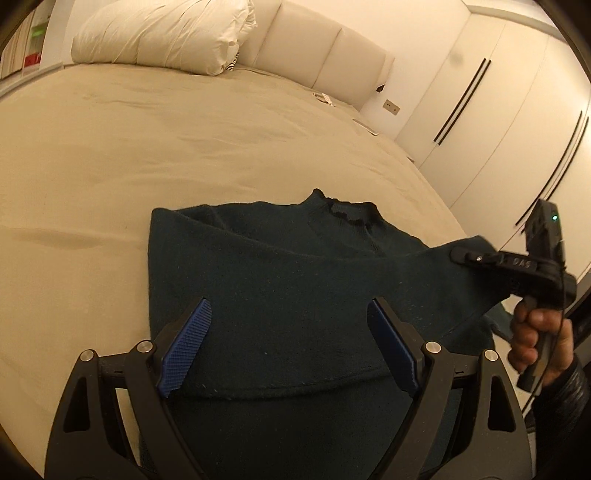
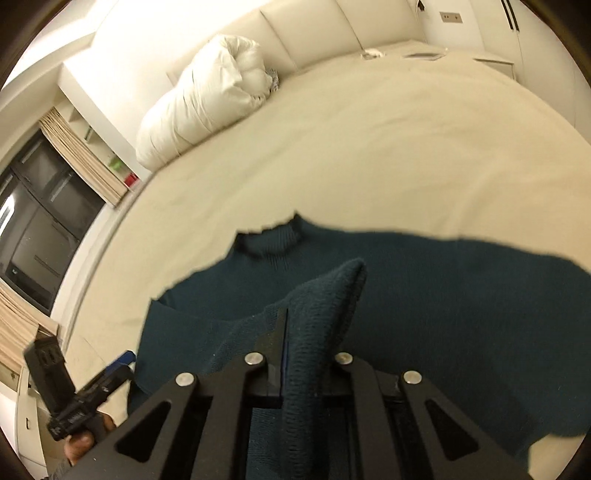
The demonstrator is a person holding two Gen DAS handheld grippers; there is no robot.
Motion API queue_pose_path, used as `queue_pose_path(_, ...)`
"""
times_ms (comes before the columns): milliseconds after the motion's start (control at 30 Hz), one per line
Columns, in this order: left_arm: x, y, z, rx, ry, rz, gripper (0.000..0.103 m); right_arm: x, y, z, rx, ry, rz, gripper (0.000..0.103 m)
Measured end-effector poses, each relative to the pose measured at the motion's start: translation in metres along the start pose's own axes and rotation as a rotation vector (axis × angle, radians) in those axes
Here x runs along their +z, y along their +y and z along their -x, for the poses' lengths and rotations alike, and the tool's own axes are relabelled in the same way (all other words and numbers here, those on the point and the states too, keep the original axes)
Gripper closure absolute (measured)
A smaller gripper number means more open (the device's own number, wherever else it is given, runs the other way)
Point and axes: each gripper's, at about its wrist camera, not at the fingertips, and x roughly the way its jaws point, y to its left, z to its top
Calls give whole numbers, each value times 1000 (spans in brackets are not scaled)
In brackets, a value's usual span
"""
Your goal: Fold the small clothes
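Observation:
A dark teal knit sweater (image 1: 280, 280) lies on the beige bed (image 1: 147, 147), collar (image 1: 347, 210) pointing away. My left gripper (image 1: 290, 325) is open just above the sweater's near part, its blue pads (image 1: 186, 343) apart and empty. My right gripper (image 1: 461, 254) is shut on the sweater's right edge and holds it lifted. In the right wrist view the right gripper (image 2: 306, 317) pinches a raised fold of the sweater (image 2: 321, 302) between closed fingers. The rest of the sweater (image 2: 443, 288) spreads beneath, blurred. The left gripper (image 2: 118, 365) shows at the lower left.
A white pillow (image 1: 162, 33) lies at the head of the bed by the padded headboard (image 1: 325, 51). White wardrobe doors (image 1: 498, 110) stand to the right. Small items (image 1: 323, 98) lie on the far bed edge. A dark window with curtains (image 2: 37, 221) is at left.

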Motion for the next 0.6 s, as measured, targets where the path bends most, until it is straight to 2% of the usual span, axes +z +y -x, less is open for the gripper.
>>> queue_pose_path(100, -2, 3, -14, 37, 21, -3, 17, -7, -27, -7, -15, -8, -53, 94)
queue_pose_path(167, -6, 10, -24, 55, 43, 5, 17, -17, -60, -27, -78, 28, -126, 94)
queue_pose_path(200, -8, 13, -30, 54, 56, 4, 17, -23, -76, -36, -65, 46, -166, 95)
queue_pose_path(267, -11, 10, -35, 72, 60, -25, 17, -30, -91, -35, 27, -2, -210, 96)
queue_pose_path(300, -10, 8, -36, 78, 60, -35, 17, -31, -90, -32, 34, -7, -209, 94)
queue_pose_path(400, -6, 5, -40, 87, 65, -34, 17, -25, -85, -29, 36, 26, -194, 81)
queue_pose_path(467, -4, 6, -38, 88, 51, -26, 17, -22, -83, -21, 2, 27, -200, 73)
queue_pose_path(533, -4, 3, -41, 145, 57, -61, 17, -19, -80, 3, -121, -53, -191, 48)
queue_pose_path(567, -5, 3, -45, 167, 67, -75, 17, -19, -79, 20, -198, -121, -200, 43)
queue_pose_path(600, -6, 5, -50, 187, 82, -82, 17, -17, -79, 28, -222, -158, -215, 38)
